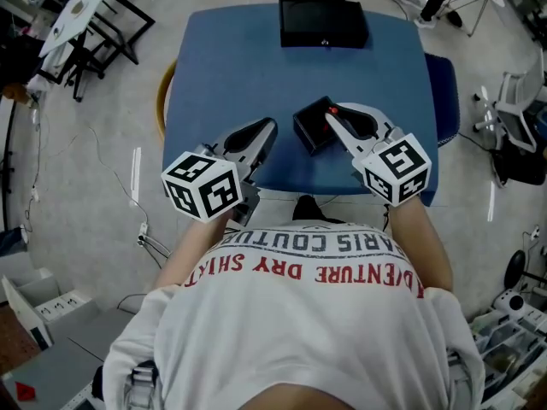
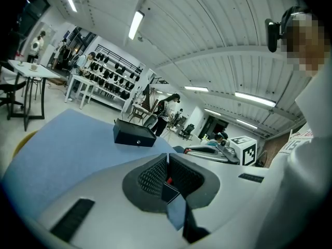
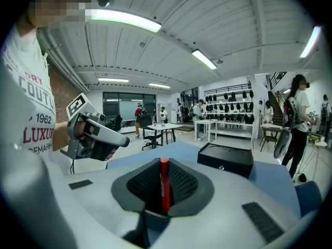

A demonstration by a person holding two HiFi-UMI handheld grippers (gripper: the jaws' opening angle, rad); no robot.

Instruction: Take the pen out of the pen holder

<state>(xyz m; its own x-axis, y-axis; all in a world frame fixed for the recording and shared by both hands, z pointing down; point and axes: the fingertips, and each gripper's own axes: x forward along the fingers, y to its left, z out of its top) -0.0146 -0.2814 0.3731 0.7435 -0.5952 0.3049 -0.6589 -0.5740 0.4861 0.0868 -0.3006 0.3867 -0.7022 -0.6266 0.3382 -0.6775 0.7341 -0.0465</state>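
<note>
Two claws hover over the blue tabletop (image 1: 222, 67), near its front edge. The right claw (image 3: 163, 166) is closed on a red pen (image 3: 164, 188), which stands upright between the ribbed pads with its top just above them. From the head view, this claw's tip sits at the right side of the black holder (image 1: 309, 131), which rests on the tabletop between the two claws. Whether the pen's lower end is clear of the holder cannot be told. The left claw (image 2: 167, 158) has its jaws together with nothing gripped, and it is just left of the holder and apart from it. A black box (image 1: 323, 24) lies at the far edge of the tabletop.
</note>
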